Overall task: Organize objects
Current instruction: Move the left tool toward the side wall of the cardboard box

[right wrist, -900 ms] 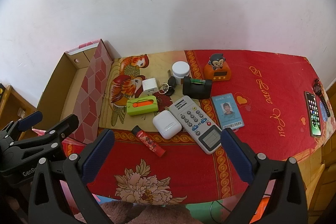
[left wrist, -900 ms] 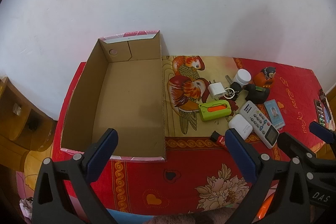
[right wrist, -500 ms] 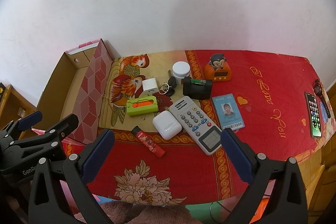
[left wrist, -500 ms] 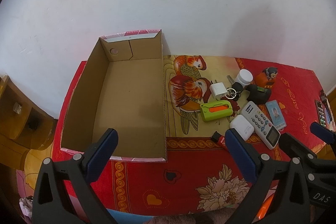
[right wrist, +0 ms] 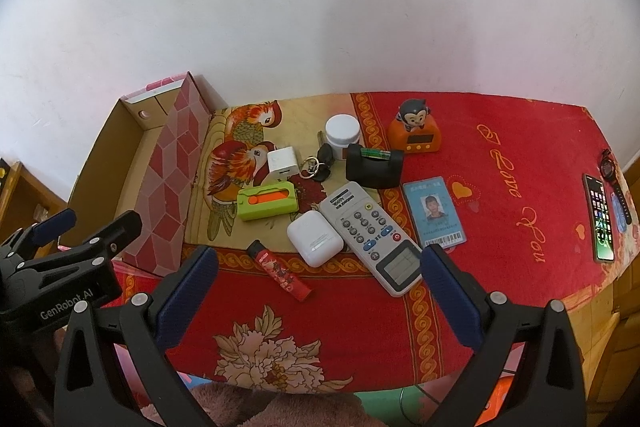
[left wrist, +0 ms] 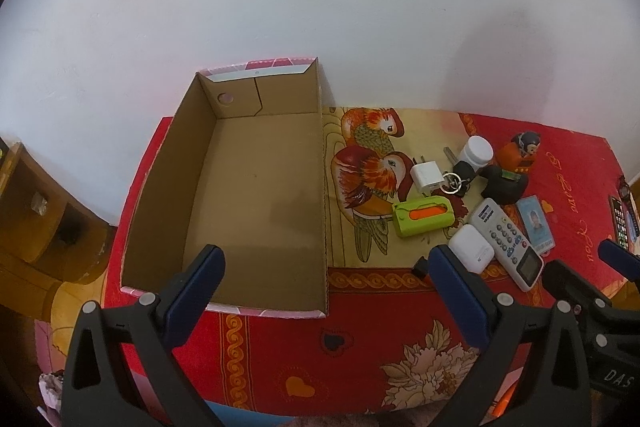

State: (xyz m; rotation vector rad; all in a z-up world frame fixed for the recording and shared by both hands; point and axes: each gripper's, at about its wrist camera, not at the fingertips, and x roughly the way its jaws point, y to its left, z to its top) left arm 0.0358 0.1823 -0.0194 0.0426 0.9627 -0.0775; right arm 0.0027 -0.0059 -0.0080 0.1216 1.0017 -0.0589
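Observation:
An empty cardboard box with a pink patterned outside sits at the table's left. Small items lie to its right: a green and orange case, white earbud case, grey remote, red lighter, white charger, keys, white jar, black pouch, ID card and orange monkey clock. My left gripper is open above the box's near edge. My right gripper is open above the lighter, holding nothing.
A red cloth with birds and flowers covers the table against a white wall. A phone and a watch lie at the far right edge. A wooden shelf stands left of the table.
The left wrist view has drifted slightly, so the box and items sit a little further right in it. The right gripper has hardly moved. Both stay open.

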